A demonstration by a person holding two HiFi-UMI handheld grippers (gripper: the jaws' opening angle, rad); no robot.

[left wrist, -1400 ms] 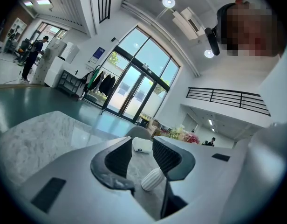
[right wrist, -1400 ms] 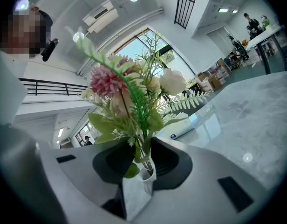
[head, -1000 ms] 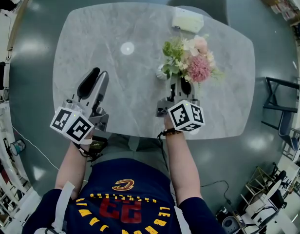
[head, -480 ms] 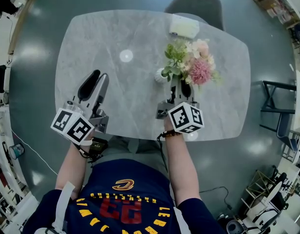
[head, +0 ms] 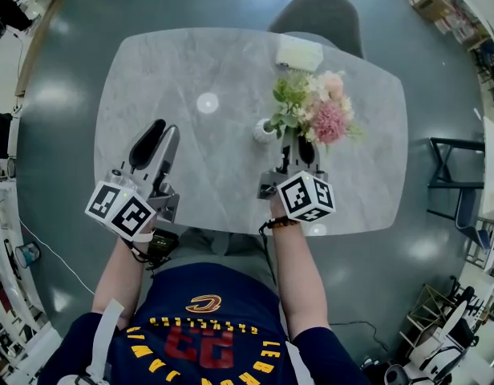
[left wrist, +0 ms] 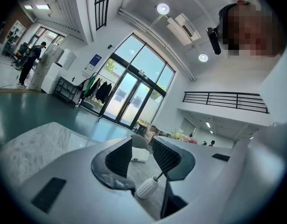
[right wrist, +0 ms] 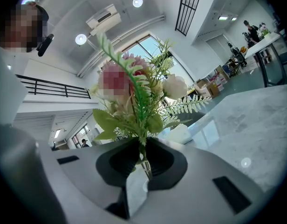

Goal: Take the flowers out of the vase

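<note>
The table lies in front of the person. The vase stands upright on it, right of centre. The flowers are just right of the vase, with their stems between the jaws of the right gripper, which is on their near side. The box lies at the far edge, behind the flowers, and the chair stands beyond it. The left gripper is over the near left part of the table, well apart from the vase.

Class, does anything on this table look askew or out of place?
The flowers lean steeply sideways from the small white vase, their stems pinched in the right gripper. Nothing looks spilled or broken.
</note>
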